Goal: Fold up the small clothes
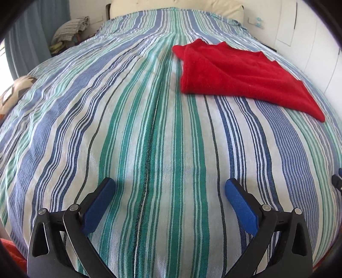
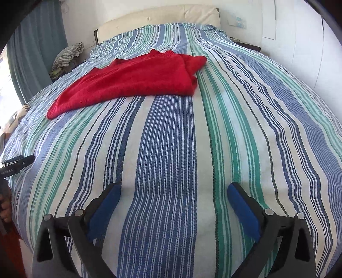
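A red knitted garment (image 1: 239,72) lies folded on the striped bedspread (image 1: 149,128), at the upper right of the left wrist view. From the right wrist the same red garment (image 2: 136,79) shows at the upper left. My left gripper (image 1: 170,184) hangs open over bare bedspread, well short of the garment, with nothing between its blue pads (image 1: 100,205). The right gripper (image 2: 173,188) is open too, over the striped bedspread (image 2: 171,149), with nothing between its fingers. The left gripper's black body (image 2: 17,163) shows at the left edge of the right wrist view, held by a hand (image 2: 5,208).
A cream headboard (image 2: 158,19) stands at the far end of the bed. A checked cloth pile (image 1: 71,30) sits beside the bed at the far left, next to a blue-grey curtain (image 2: 32,49). A patterned cushion (image 1: 15,89) lies at the bed's left edge. White wall panels (image 1: 310,42) run along the right.
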